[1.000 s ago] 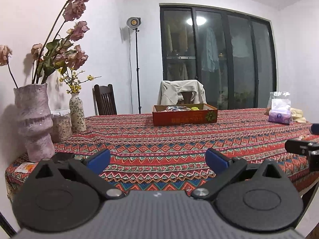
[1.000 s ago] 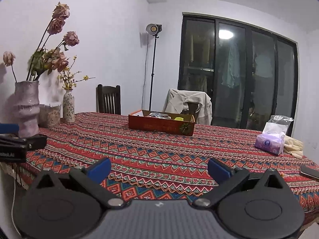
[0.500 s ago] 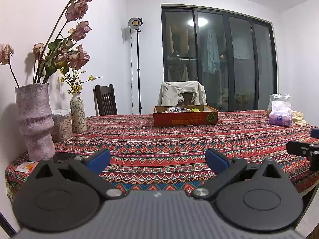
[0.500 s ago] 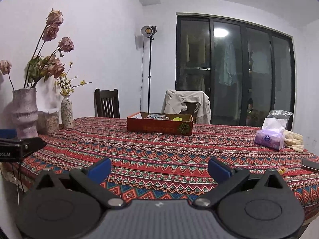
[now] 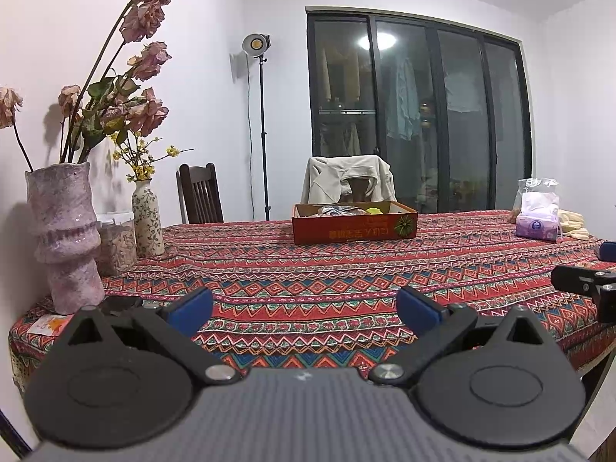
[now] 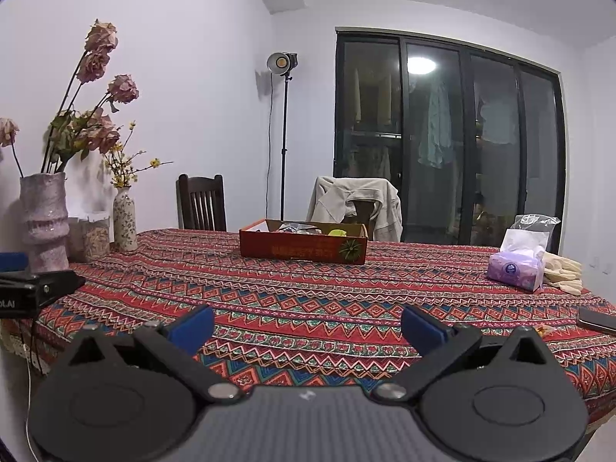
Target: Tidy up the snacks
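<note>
A shallow red cardboard box [image 5: 354, 223] [image 6: 302, 248] stands far back on the patterned tablecloth [image 5: 327, 269] [image 6: 308, 296], with silver and yellow snack packets showing over its rim. My left gripper [image 5: 304, 310] hovers open over the near table edge, nothing between its blue pads. My right gripper [image 6: 308, 331] is likewise open and empty, well short of the box. Each gripper's tip shows at the edge of the other's view: the right one [image 5: 585, 281], the left one [image 6: 34, 285].
A tall pink vase [image 5: 65, 238] with dried flowers, a lidded jar [image 5: 115, 242] and a small floral vase [image 5: 147, 217] line the left edge. A purple tissue pack [image 6: 516, 269], pale gloves [image 6: 564, 273] and a phone [image 6: 598, 319] lie right. Chairs and a lamp stand behind.
Both views have drifted slightly lower and level with the table; the box sits a little nearer the horizon. Both grippers stayed open and empty.
</note>
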The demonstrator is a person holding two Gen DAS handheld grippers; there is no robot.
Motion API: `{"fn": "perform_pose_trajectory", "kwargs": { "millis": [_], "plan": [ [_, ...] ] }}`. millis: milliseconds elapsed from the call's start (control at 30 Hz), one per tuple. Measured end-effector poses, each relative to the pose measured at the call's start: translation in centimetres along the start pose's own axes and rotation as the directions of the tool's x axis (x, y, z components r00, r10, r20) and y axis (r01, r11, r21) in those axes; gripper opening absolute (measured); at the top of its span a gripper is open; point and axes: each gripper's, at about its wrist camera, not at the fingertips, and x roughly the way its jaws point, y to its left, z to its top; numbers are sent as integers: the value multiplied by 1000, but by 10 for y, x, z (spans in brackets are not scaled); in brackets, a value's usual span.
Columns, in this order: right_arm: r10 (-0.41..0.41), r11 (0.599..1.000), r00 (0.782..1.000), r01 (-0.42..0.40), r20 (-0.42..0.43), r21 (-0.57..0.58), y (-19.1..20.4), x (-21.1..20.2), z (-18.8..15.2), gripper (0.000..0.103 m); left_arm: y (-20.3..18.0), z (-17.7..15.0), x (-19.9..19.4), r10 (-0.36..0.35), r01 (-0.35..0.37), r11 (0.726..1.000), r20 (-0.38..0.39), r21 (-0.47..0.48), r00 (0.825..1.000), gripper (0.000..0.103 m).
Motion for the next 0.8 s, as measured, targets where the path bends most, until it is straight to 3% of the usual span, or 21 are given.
{"fn": "perform_pose_trajectory", "kwargs": {
  "millis": [800],
  "plan": [
    [2, 1000, 1000, -2, -7, -2, 1, 1, 0, 103, 1, 0, 0, -4, 4, 1000, 2, 1, 1000, 103]
  ]
}}
